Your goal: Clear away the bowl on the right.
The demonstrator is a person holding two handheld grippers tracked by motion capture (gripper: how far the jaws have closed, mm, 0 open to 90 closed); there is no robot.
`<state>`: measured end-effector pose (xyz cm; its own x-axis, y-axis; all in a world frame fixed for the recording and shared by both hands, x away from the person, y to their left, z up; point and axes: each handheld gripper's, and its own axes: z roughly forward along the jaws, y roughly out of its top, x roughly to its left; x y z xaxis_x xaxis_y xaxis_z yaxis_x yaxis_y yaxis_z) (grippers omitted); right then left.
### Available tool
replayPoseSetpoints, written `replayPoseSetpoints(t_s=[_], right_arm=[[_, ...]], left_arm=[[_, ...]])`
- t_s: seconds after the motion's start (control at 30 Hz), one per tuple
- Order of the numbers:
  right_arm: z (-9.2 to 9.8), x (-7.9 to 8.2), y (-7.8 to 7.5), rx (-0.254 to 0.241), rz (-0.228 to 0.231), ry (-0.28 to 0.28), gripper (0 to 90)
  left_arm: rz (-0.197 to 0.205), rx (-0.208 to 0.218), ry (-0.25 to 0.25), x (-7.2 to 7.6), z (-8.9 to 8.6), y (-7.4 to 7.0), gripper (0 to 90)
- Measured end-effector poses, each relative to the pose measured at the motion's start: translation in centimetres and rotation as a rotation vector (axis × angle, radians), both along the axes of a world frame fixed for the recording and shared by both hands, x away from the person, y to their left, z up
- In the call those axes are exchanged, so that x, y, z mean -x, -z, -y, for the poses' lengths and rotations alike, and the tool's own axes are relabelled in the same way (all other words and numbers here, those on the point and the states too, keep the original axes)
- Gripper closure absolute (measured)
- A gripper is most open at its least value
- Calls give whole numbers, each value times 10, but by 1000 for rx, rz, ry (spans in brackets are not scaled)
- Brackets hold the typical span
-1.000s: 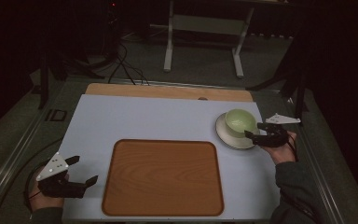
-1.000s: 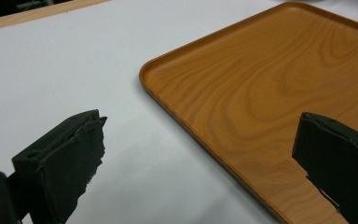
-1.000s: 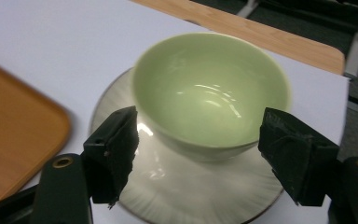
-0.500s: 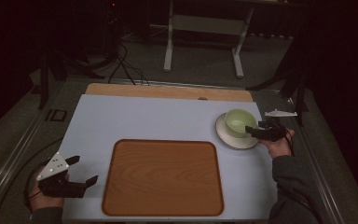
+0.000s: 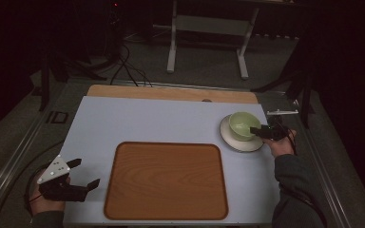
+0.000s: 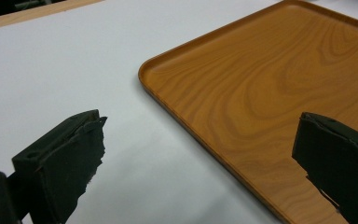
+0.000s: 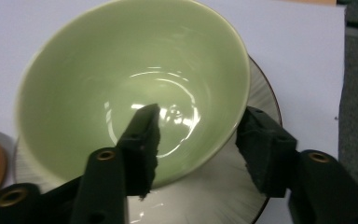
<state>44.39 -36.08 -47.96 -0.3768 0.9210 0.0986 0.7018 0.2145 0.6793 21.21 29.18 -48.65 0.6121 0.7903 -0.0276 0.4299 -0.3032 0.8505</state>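
A pale green bowl stands on a white ribbed saucer at the table's right side. My right gripper reaches the bowl from the right and straddles its near wall, one jaw inside and one outside. Its jaws have just been closing with the rim between them, but the inner pad still stands off the wall. My left gripper rests wide open at the front left, beside the left edge of the wooden tray. Nothing is between its jaws.
The tray lies bare at the front centre of the white tabletop. A wooden strip runs along the far edge. Beyond the table are a metal stand and floor cables.
My right gripper has moved in toward the bowl and a little down, and its jaws now stand narrower across the rim. The left gripper has not moved.
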Motion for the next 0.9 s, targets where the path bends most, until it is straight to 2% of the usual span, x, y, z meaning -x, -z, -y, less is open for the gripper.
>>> replayPoseSetpoints(t_s=[0.17,0.37,0.53,0.6,0.9], right_arm=[[-2,-6,14,-4,-73,34,604],[-1,-11,16,-67,-115,107,733],[-4,-13,14,-53,-125,125,827],[-6,-13,13,-70,-136,121,831],[-11,-10,7,-62,-116,80,836]], left_arm=[[0,-1,-5,1,-1,0,22],[-2,-1,-5,1,0,0,22],[2,1,-5,1,-1,-1,22],[3,1,-7,1,-2,-1,22],[10,7,-10,2,-3,-2,24]])
